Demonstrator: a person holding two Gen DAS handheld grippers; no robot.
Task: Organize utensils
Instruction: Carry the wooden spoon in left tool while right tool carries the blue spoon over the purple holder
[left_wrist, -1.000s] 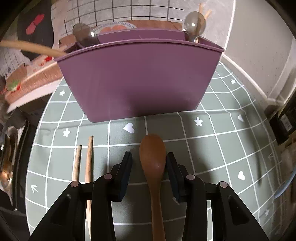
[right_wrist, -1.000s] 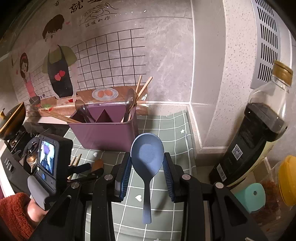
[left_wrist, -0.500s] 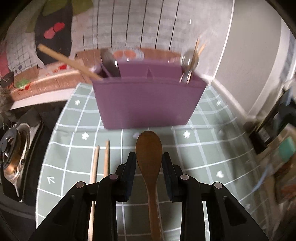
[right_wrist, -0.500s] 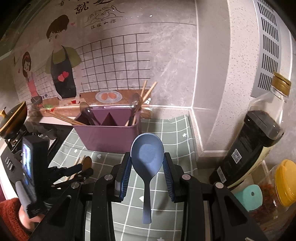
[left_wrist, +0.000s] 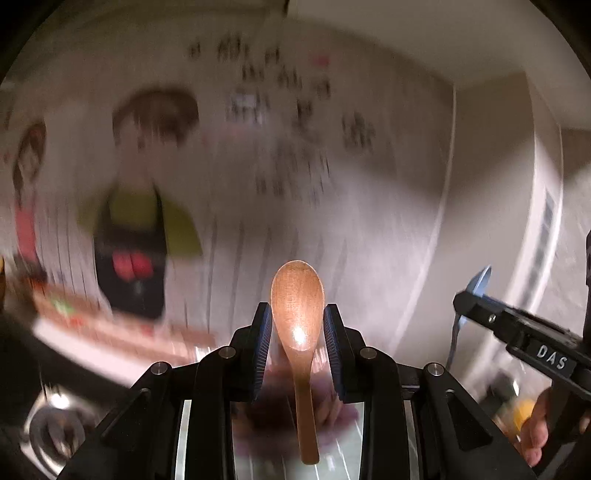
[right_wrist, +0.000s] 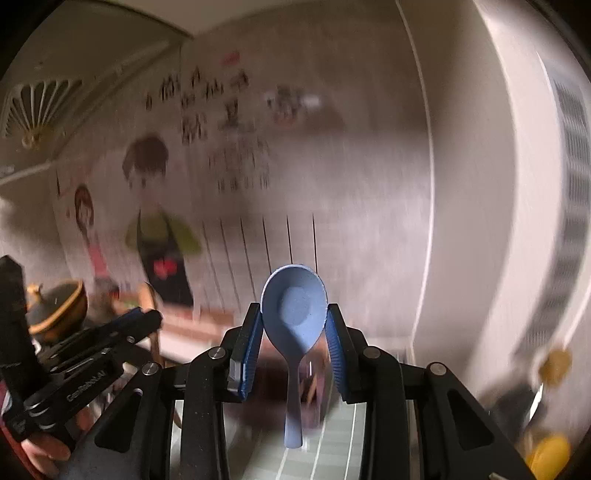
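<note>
My left gripper (left_wrist: 297, 314) is shut on a brown wooden spoon (left_wrist: 297, 295), bowl up, handle hanging down. My right gripper (right_wrist: 294, 314) is shut on a blue spoon (right_wrist: 294, 299), also bowl up. Both are lifted and tilted up toward the wall. The purple utensil holder (left_wrist: 280, 424) shows only as a blurred patch below the left fingers, and in the right wrist view (right_wrist: 273, 391) below the right ones. The right gripper with the blue spoon (left_wrist: 480, 284) shows at the left view's right edge. The left gripper (right_wrist: 110, 332) shows at the right view's left.
The wall with cartoon stickers (right_wrist: 159, 229) fills both views, blurred by motion. A pot (right_wrist: 59, 310) sits on the stove at far left. A bottle and yellow-lidded jar (right_wrist: 546, 450) stand at lower right. The green checked mat (right_wrist: 332, 443) lies below.
Both grippers have lifted and tilted upward with their spoons. The views swung from the mat and holder up to the wall. The holder dropped to the bottom of both views.
</note>
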